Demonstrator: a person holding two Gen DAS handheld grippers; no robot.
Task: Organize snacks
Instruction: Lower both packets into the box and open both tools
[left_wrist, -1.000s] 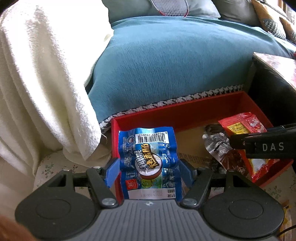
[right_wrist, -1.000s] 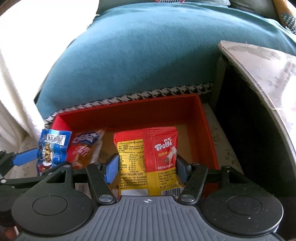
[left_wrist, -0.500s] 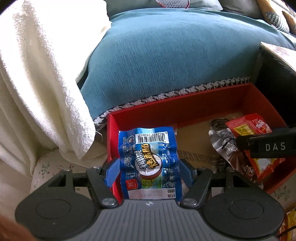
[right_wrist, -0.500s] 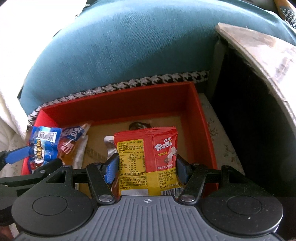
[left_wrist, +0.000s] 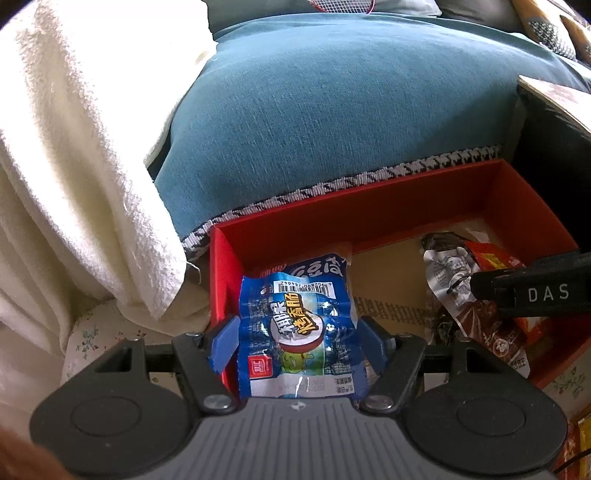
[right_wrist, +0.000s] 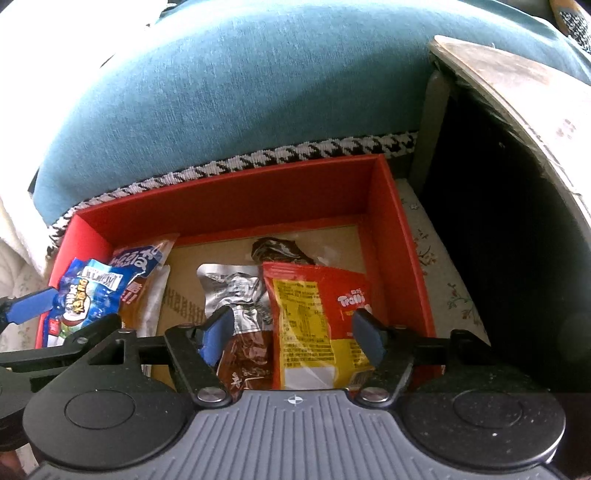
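Here the right gripper (right_wrist: 293, 334) has just been spreading its jaws, and the glossy red-and-yellow gummy packet (right_wrist: 317, 325) lies loose between them on the brown foil pouch (right_wrist: 243, 354) inside the red cardboard box (right_wrist: 229, 199); best lift straight up so the blue pads (right_wrist: 364, 338) don't drag it. The left gripper (left_wrist: 295, 345) grips the crinkly blue sausage packet (left_wrist: 295, 325) over the box's left end (left_wrist: 219, 280); lower it inside that wall before letting go.
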